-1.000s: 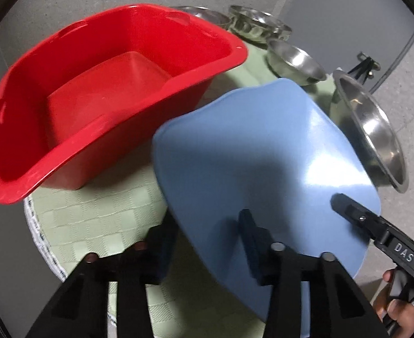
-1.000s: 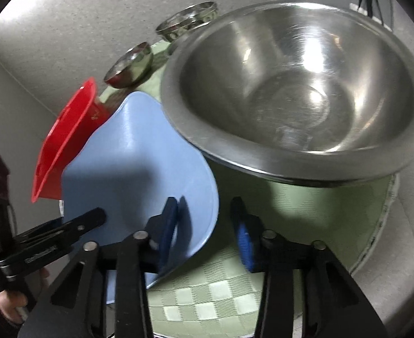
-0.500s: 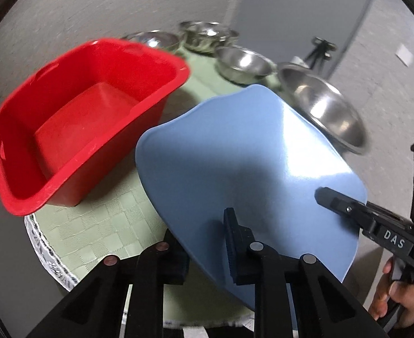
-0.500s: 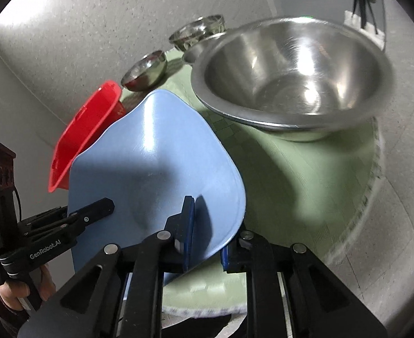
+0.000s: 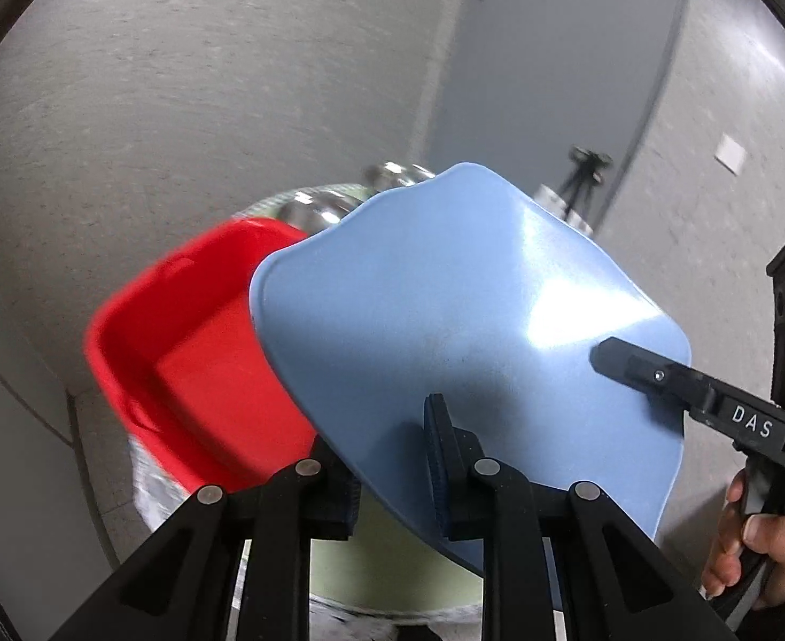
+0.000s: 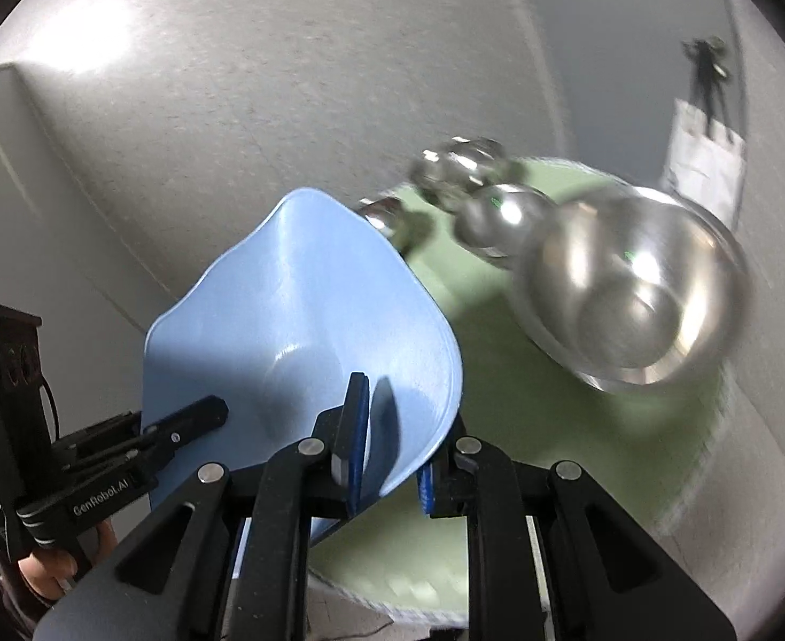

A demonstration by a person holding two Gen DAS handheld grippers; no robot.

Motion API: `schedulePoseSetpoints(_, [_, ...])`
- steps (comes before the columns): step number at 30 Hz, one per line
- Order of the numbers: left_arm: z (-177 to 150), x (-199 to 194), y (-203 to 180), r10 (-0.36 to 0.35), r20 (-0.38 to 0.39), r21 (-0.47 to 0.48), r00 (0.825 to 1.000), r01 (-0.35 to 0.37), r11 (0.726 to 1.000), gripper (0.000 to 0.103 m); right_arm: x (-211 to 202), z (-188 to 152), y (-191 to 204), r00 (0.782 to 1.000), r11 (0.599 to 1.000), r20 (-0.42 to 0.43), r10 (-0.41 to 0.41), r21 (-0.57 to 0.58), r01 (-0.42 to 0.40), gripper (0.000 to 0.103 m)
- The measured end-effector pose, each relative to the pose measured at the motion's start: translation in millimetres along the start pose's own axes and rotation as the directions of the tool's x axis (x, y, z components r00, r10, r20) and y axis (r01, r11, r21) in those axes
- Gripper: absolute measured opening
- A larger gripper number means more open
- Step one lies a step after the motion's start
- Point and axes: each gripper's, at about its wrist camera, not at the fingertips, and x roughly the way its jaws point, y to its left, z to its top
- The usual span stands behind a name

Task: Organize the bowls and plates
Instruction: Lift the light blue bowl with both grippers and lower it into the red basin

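1. Gleaming dully, the blue plate [image 5: 461,331] is a smooth matte plastic piece with a wavy, rounded-corner rim and a shallow sunken middle; it is held tilted in the air above the round table [image 6: 499,374].
2. Covering the table is a pale green cloth with a woven check pattern.
3. The left gripper [image 5: 392,459] pinches the plate's near edge: one dark pad lies on the upper face and the other is under the rim.
4. The right gripper [image 6: 387,454] clamps the plate's right rim, with one blue-edged pad pressed on the inside face and the other behind the rim.
5. Both grippers point downward at a slant; in the left wrist view a hand [image 5: 761,550] wraps the right gripper's handle at the near right, and in the right wrist view fingers [image 6: 45,571] show under the left gripper's handle at the near left.
6. A glossy red plastic tub [image 5: 194,352], rectangular with rounded corners, sits on the table left of the plate; what shows of its inside is bare.
7. A large steel bowl [image 6: 638,299], shiny and round, stands at the table's right with nothing in it.
8. Smaller steel bowls [image 6: 478,187] cluster at the far edge, blurred.
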Motion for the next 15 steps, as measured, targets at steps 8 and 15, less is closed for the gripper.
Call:
schedulePoseSetpoints(8, [18,12,85,0.107,-0.016,-0.112,0.994,-0.108,0.988,0.018,92,39,57,0.993,0.995,-0.099,0.062,-0.070,-0.069,0.015])
schedulePoseSetpoints(15, [30,69,122,0.119,-0.122,-0.146,0.985,-0.137,0.980,0.019,162,46,60,0.976,0.996,-0.216,0.041,-0.063,-0.056,0.015])
